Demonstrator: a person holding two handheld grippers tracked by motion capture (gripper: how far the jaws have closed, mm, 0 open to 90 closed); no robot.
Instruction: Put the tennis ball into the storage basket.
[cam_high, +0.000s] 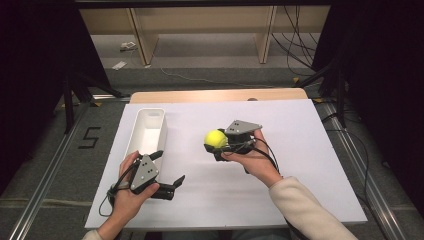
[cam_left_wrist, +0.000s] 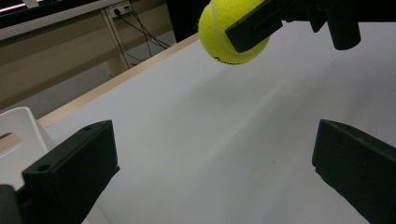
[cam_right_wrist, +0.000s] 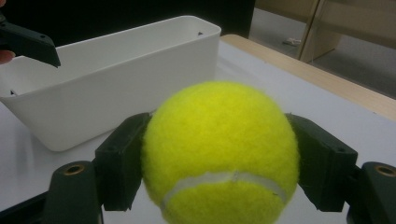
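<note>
- Long, narrow white plastic bin (cam_high: 145, 131), open on top, at about ten o'clock on the white tabletop (cam_high: 300, 150), long side running away from the person.
- Left gripper (cam_high: 169, 170), black-jawed with a grey three-cornered plate on top, at about seven o'clock, just beside the bin's near end; jaws spread wide, nothing between them, seen apart over bare tabletop in the left gripper view.
- Fuzzy yellow-green tennis ball (cam_high: 216, 139) with a white seam, near the centre of the table, at three o'clock from the bin and well apart from it.
- Right gripper (cam_high: 218, 145), held in the person's cream-sleeved hand, clamped on the ball; in the right gripper view, ball (cam_right_wrist: 220, 154) squeezed between both black jaws, bin (cam_right_wrist: 116, 79) beyond at eleven o'clock.
</note>
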